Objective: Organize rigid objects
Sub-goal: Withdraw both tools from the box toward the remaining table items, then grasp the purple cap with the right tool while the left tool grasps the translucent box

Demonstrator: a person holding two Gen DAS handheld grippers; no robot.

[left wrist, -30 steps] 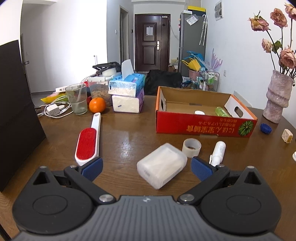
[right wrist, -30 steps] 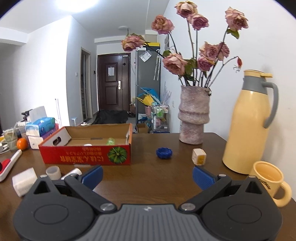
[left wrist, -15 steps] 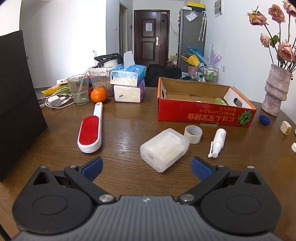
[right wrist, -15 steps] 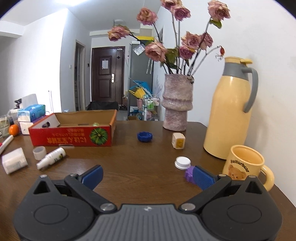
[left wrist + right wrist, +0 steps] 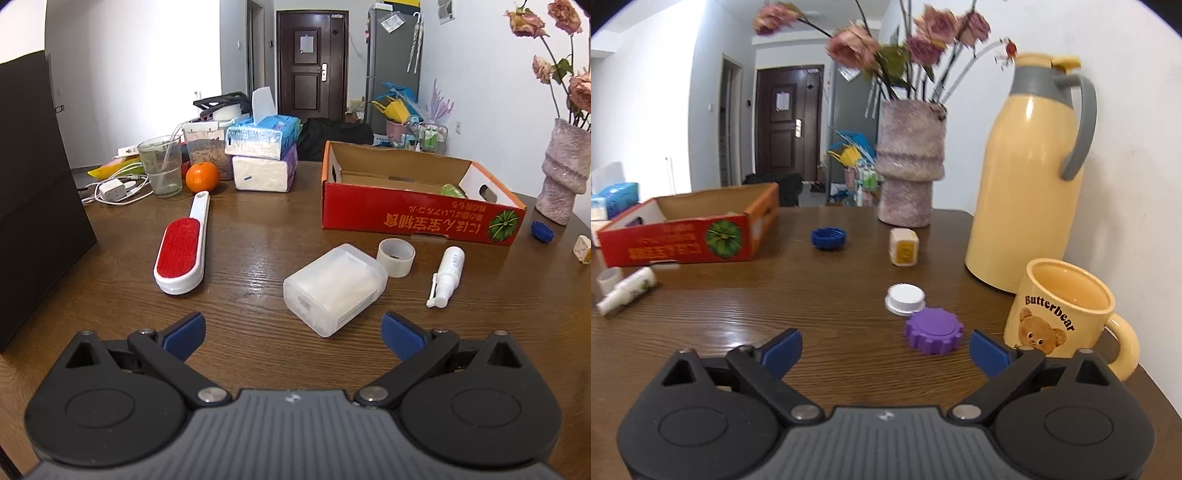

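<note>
My left gripper [image 5: 291, 334] is open and empty, just short of a translucent plastic box [image 5: 334, 288] on the wooden table. Beyond it lie a tape roll [image 5: 396, 256], a white spray bottle [image 5: 447, 275] and a red lint brush [image 5: 183, 247]. The red cardboard box [image 5: 417, 218] stands behind them with a green item inside. My right gripper [image 5: 886, 349] is open and empty, with a purple cap [image 5: 933, 330] between its fingertips, nearer the right one. A white cap [image 5: 905, 298], a small cube [image 5: 903, 246] and a blue cap [image 5: 828, 237] lie farther off.
A yellow bear mug [image 5: 1067, 314] stands close to the right gripper's right finger, with a yellow thermos [image 5: 1030, 177] and a flower vase [image 5: 908, 166] behind. Tissue packs [image 5: 262, 155], an orange [image 5: 202, 176], a glass [image 5: 160, 168] and a charger [image 5: 110, 190] sit at the back left.
Both grippers have pulled back and risen. The plastic box now lies ahead of the left fingers. The right gripper has turned right, and the white cap, purple cap and mug have come into view.
</note>
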